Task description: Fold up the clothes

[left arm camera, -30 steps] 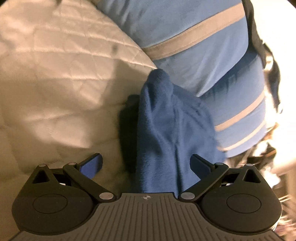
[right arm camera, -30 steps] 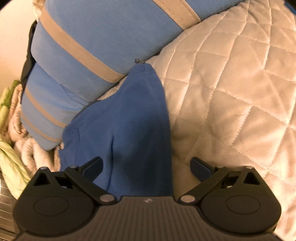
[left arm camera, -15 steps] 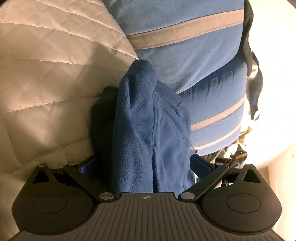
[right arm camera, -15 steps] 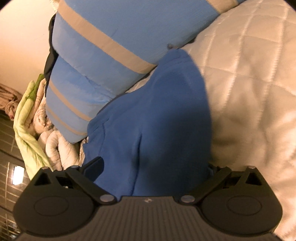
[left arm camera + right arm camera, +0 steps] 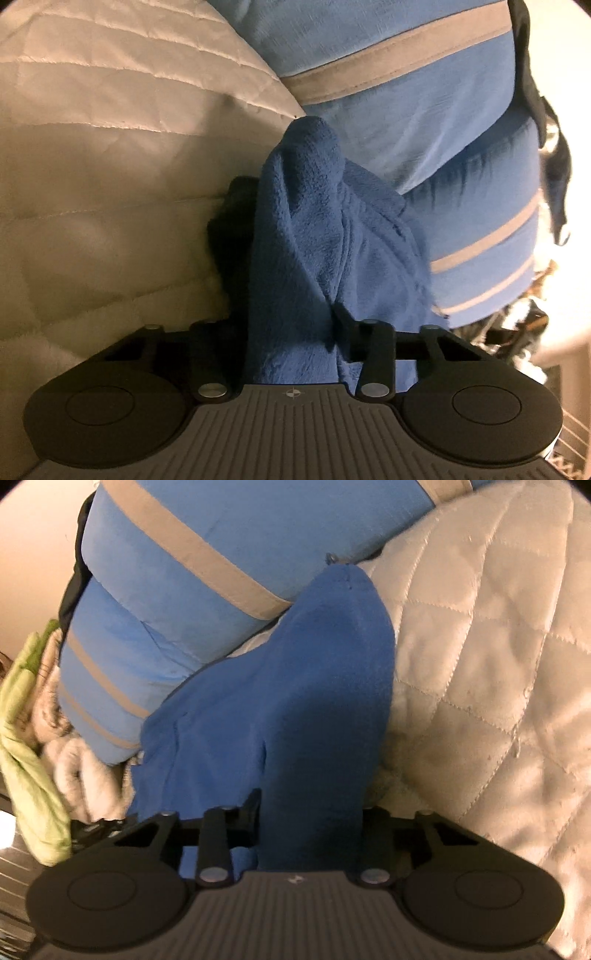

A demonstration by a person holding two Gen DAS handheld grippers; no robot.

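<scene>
The left tool (image 5: 291, 332) is clenched on a bunched ridge of the dark blue fleece garment (image 5: 314, 236), with the cloth gathered thick between its two jaws. From that grip the fleece runs forward in a rumpled fold and ends at a rounded tip against the blue striped bedding (image 5: 406, 110). On its left the fleece lies against the quilted cream bedspread (image 5: 110, 166) of the bed.

The right tool (image 5: 308, 821) is likewise clenched on the same garment (image 5: 295, 701), the fabric passing between the jaws and stretching ahead as a smoother, broader panel. Its far tip also meets the striped bedding (image 5: 184, 554), while the bedspread (image 5: 498, 664) spreads off to the right. A green cloth (image 5: 29, 738) sits at the far left edge, well apart from the work.

The step in hand looks like lifting the garment by two held points to spread it for a fold. To do it well, both grips should hold firm on the thick fleece, which is bulky and could slip if only part of the bunch is caught. The tools should part evenly so the cloth draws taut between them, without twisting. The left bunch is thicker and more creased, so it may need a shake or a re-grip nearer the edge before the piece is laid flat on the bedspread, clear of the striped bedding.
</scene>
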